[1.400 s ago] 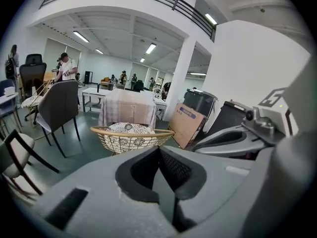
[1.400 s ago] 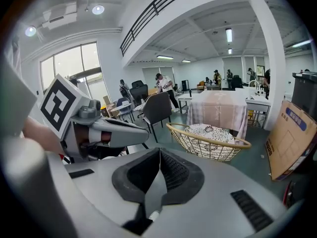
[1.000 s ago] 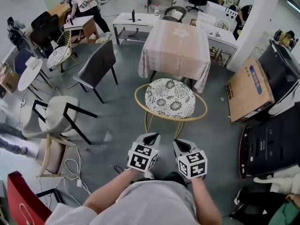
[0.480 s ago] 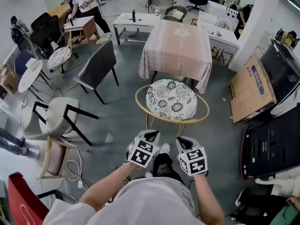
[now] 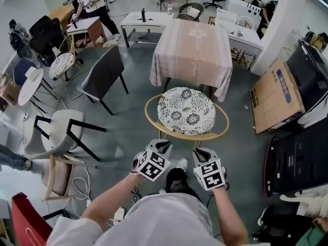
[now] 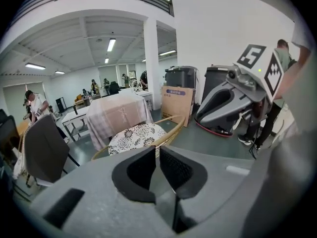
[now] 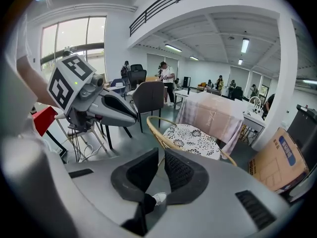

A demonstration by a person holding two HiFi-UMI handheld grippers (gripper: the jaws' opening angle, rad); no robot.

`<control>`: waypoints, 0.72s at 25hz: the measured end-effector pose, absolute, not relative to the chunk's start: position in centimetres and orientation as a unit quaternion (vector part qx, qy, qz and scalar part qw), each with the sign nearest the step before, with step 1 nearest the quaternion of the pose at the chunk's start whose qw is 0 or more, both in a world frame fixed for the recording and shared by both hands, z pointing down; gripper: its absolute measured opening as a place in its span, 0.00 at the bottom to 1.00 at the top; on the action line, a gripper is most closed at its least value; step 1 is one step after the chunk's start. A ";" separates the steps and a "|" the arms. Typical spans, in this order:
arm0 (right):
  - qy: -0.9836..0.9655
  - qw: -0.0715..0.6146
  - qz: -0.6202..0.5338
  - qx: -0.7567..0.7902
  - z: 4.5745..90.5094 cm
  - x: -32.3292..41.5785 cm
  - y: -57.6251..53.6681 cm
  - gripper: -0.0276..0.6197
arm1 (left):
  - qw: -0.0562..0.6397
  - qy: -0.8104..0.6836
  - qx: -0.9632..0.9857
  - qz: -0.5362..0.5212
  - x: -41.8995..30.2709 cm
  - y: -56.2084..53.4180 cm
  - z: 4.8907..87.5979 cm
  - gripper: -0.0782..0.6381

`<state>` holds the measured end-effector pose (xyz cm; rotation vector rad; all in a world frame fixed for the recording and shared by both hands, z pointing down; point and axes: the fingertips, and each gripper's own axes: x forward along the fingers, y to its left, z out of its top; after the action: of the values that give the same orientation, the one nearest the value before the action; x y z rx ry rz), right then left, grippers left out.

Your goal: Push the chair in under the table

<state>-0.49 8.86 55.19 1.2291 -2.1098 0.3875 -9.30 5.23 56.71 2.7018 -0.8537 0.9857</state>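
The grey floor (image 5: 128, 122) carries everything here. A table (image 5: 192, 45) draped in a pale pink checked cloth stands on it. At the table's near end sits a round wicker chair (image 5: 185, 110) with a black-and-white flowered cushion, its seat just beside the hanging edge of the cloth. To the left on the floor stands a dark chair (image 5: 105, 70), and nearer the camera a pale chair (image 5: 59, 132) with black legs. White cables (image 5: 79, 186) trail over the floor beside that pale chair. On the right a cardboard box (image 5: 274, 94) rests on the floor. Beyond the draped table a white table (image 5: 146, 20) stands, bearing a dark bottle (image 5: 143, 15).
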 end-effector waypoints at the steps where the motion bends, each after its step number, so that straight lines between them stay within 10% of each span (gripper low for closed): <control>1: -0.806 0.332 0.147 0.468 55.3 -0.4 8.5 0.05 | 0.067 -0.282 0.897 0.333 -9.3 4.9 56.9 0.14; 18: -0.806 0.452 0.057 0.379 58.7 0.9 4.9 0.16 | -0.124 -0.164 0.860 0.466 -7.5 1.0 61.6 0.30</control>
<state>0.88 4.93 58.73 0.9360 -1.9898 0.1396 -7.49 0.96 61.64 2.9407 -0.5602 1.5929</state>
